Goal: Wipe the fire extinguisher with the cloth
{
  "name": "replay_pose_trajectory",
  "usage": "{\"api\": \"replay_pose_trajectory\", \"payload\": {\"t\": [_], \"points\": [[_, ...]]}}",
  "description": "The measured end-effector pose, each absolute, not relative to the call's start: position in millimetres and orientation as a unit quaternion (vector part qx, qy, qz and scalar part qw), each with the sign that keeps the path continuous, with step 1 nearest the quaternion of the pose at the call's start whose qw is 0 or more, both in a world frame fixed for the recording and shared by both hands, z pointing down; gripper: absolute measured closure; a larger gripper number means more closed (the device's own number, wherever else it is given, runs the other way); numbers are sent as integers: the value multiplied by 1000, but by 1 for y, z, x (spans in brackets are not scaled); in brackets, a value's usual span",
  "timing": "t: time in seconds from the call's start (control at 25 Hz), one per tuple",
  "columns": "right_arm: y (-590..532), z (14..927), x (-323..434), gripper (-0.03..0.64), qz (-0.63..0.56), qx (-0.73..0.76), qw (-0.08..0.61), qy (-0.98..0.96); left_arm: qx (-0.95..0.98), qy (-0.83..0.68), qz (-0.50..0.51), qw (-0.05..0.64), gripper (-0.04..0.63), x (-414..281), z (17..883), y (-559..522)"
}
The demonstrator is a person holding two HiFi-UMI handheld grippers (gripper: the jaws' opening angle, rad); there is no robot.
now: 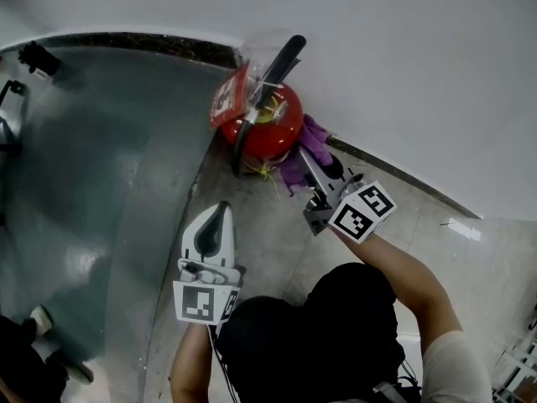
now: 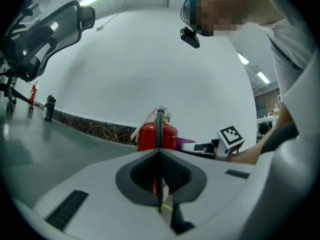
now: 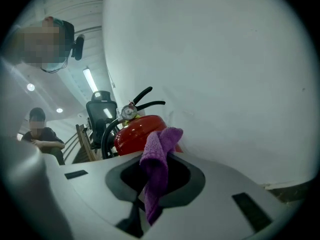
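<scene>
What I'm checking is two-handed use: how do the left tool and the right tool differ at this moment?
Load: the left tool is shut on nothing, while the right tool is shut on the purple cloth.
Place: the right tool reaches the side of the red fire extinguisher by the wall, while the left tool hangs back, apart from it.
Both point toward the extinguisher.

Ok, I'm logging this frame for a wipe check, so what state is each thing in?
fire extinguisher: upright on the floor, against the wall
purple cloth: bunched, pinched in the right tool, against the extinguisher's side
right tool: shut on the cloth
left tool: shut, empty, clear of the extinguisher
</scene>
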State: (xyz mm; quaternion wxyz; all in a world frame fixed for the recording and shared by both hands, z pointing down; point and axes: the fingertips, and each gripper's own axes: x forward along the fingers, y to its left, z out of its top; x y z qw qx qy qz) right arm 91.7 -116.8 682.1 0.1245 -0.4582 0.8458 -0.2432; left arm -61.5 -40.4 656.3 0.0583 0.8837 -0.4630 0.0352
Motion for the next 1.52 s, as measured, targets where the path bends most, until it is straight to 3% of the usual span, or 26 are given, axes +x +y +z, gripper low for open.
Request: {"api": "replay_pose_trajectory", "payload": {"t": [0.72, 1.16, 1.52], "points": [[-84, 614, 88, 558, -112, -410, 120, 897, 891, -448, 48, 63, 591, -32, 674, -57], [-78, 846, 117, 558, -242, -509, -43, 824, 885, -454, 70, 74, 591, -48, 695, -58], [-93, 908, 72, 558, -282, -501, -73, 815, 885, -456, 70, 70, 591, -58, 690, -53]]}}
